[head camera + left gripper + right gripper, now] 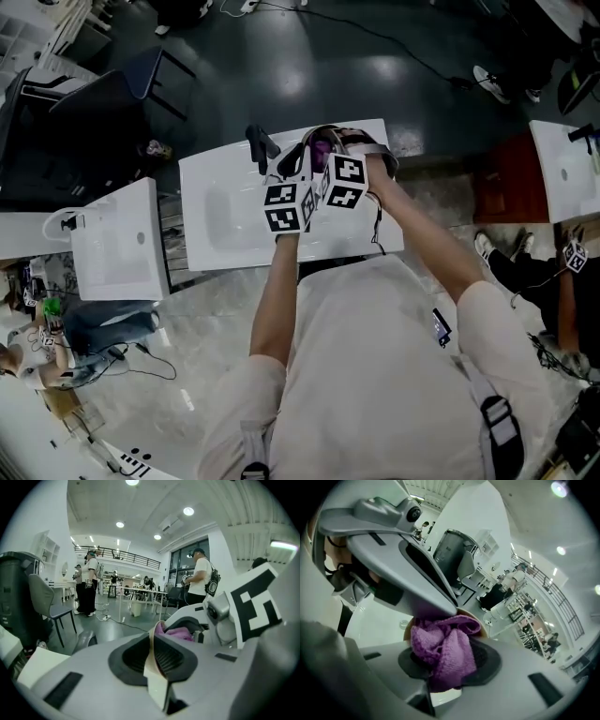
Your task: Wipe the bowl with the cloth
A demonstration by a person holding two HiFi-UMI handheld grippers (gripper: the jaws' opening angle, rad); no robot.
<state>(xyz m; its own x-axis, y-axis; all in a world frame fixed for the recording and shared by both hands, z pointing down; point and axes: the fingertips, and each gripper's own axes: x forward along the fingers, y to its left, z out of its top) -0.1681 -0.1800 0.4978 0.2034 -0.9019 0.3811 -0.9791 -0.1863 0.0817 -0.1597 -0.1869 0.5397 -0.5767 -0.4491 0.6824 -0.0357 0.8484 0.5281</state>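
Note:
My left gripper (pixel 153 657) is shut on the thin rim of a beige bowl (pixel 151 645), held up in the air and tilted. My right gripper (pixel 444 666) is shut on a bunched purple cloth (pixel 443 651) and presses it into the bowl (pixel 482 620); the left gripper's body (pixel 389 536) looms just above it. In the head view both grippers meet over the white basin top (pixel 225 216), the left gripper (pixel 302 161) beside the right gripper (pixel 330 155), with the cloth (pixel 322 146) showing between them. Most of the bowl is hidden.
A black faucet (pixel 259 146) stands at the basin top's far edge, just left of the grippers. A second white basin unit (pixel 117 246) sits to the left, a dark chair (pixel 105 101) beyond it. People stand further off in the room.

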